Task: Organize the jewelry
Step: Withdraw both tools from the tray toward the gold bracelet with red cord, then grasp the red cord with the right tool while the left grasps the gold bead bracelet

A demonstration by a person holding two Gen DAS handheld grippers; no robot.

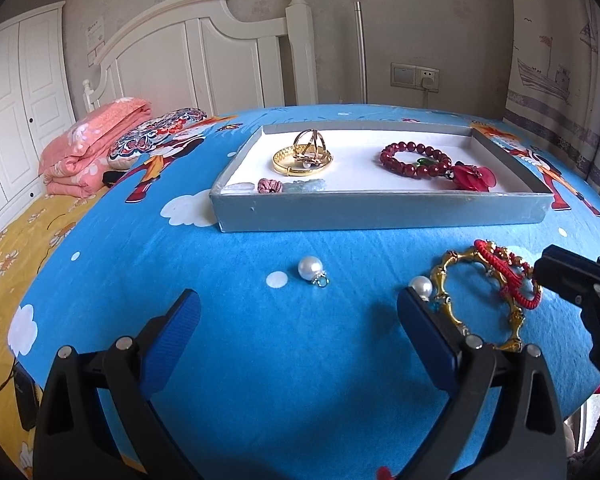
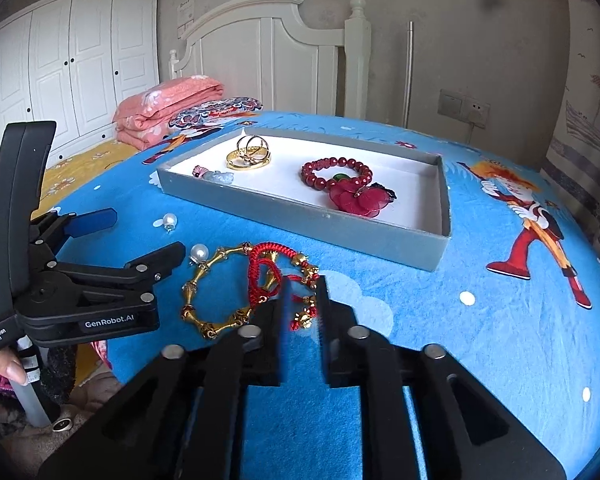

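On the bed, spread with a blue cartoon sheet [image 1: 260, 340], a shallow grey tray [image 1: 380, 208] already held gold bangles [image 1: 303, 156], a dark red bead bracelet [image 1: 416, 158] with a red flower charm, and a few small pieces in its near corner. Still loose on the sheet lay a pearl pendant [image 1: 311, 269], a second pearl [image 1: 421, 286], a gold link bracelet [image 2: 216, 292] and, draped across it, a red braided cord bracelet [image 2: 266, 278].

The left gripper [image 1: 298, 312] hung with its jaws wide apart and nothing between them. The right gripper [image 2: 302, 308] had its jaws partly open around the cord's beaded end; whether the pads pressed on it I could not tell.

To my eye the cord would be light, limp and apt to snag on the gold links, so a pinch on the braided band seemed safest. The pearls looked smooth and likely to roll.
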